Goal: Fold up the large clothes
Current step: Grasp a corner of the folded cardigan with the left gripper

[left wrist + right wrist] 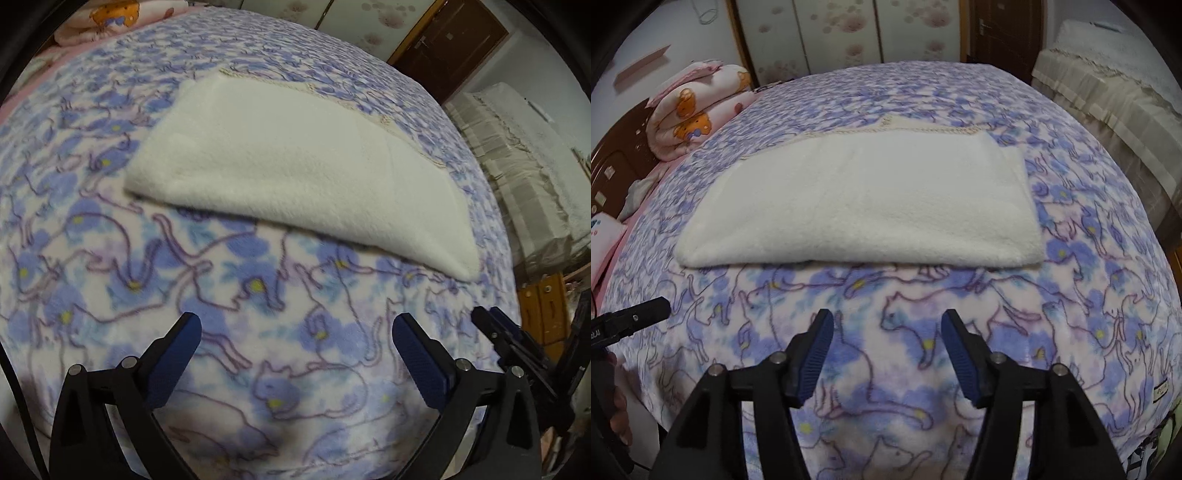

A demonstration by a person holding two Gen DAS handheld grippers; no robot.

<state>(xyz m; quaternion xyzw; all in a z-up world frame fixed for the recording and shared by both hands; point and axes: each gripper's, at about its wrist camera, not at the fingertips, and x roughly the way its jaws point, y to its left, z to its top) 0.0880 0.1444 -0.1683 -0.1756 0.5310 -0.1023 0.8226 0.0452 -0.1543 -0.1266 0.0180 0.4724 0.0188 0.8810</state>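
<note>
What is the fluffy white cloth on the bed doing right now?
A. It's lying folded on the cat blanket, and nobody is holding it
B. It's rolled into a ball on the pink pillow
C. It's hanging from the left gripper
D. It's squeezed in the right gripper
A. The white cloth lies flat and folded on the cat blanket, while the left gripper and right gripper are both open and empty, short of it.

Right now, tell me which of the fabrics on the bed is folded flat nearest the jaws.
The plain white fleece garment, folded flat on the cat-print blanket. The pink cartoon quilt sits rolled far back by the headboard.
</note>
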